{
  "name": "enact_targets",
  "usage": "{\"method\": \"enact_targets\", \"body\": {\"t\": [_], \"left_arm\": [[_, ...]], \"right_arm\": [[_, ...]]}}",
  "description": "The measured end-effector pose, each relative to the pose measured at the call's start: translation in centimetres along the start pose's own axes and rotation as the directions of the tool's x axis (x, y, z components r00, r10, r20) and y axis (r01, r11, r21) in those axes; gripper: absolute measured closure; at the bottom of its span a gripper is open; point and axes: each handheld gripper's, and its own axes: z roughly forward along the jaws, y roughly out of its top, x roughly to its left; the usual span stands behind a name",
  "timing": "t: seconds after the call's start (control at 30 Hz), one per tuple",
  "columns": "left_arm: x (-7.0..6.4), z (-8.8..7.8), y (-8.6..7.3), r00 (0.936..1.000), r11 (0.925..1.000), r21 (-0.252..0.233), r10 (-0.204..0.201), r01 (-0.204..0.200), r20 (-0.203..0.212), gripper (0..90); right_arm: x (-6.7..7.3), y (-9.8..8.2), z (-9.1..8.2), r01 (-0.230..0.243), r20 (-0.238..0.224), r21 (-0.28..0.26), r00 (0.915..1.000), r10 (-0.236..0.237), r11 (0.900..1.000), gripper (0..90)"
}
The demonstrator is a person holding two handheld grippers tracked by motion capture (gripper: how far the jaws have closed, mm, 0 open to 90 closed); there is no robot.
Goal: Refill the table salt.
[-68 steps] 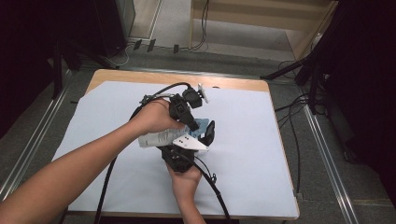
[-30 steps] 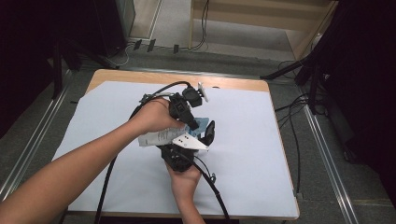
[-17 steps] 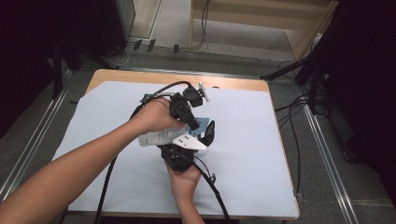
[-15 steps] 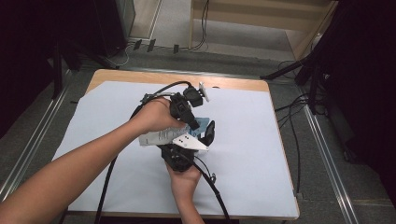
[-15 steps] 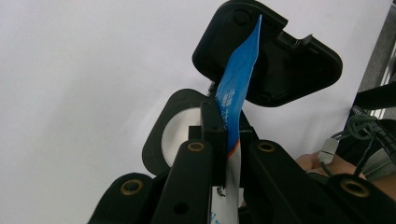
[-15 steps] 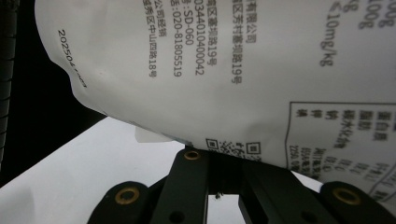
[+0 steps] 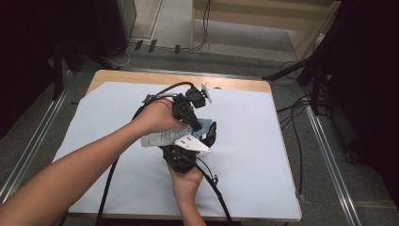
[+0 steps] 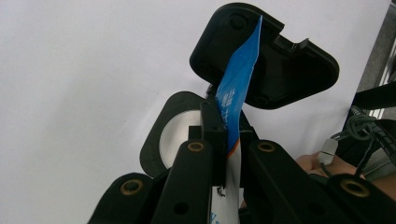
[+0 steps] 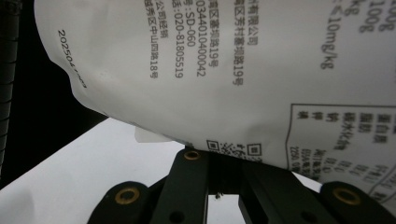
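The right hand [image 7: 187,181] enters from the near edge of the table [image 7: 235,84] and holds the right gripper [image 7: 207,136] at the table's centre. Its jaws are closed on the lower edge of the pouch [image 7: 162,138]; in the right gripper view the white printed face of the pouch [image 9: 261,70] stands directly above the closed jaws.

Just beyond, the left hand [image 7: 157,115] reaches in from the near left and holds the left gripper [image 7: 200,128] over the pouch. Its jaws are closed on the blue end of the pouch [image 8: 236,88], which runs up between them edge-on in the left gripper view.

The pouch is held above the white sheet [image 7: 263,150] at mid-table, gripped by both tools, with its white end pointing left and its blue end right.

The sheet covers most of the table. Cables [image 7: 219,197] trail from the grippers toward the near edge.
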Motion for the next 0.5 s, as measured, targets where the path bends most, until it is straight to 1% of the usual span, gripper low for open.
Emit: {"method": "enact_targets", "body": {"t": [0.07, 0.5], "left_arm": [[0.01, 0.04, 0.06, 1.0, 1.0, 0.009, 0.002, -0.002, -0.001, 90.0], [-0.05, 0.18, 0.46, 0.9999, 0.9998, 0.017, -0.004, 0.004, -0.014, 90.0]], "right_arm": [[-0.01, -0.01, 0.0, 0.0, -0.001, 0.0, 1.0, 0.0, 1.0, 90.0], [-0.12, 0.1, -0.16, 0.0, -0.001, -0.005, 1.0, 0.0, 1.0, 90.0]]}}
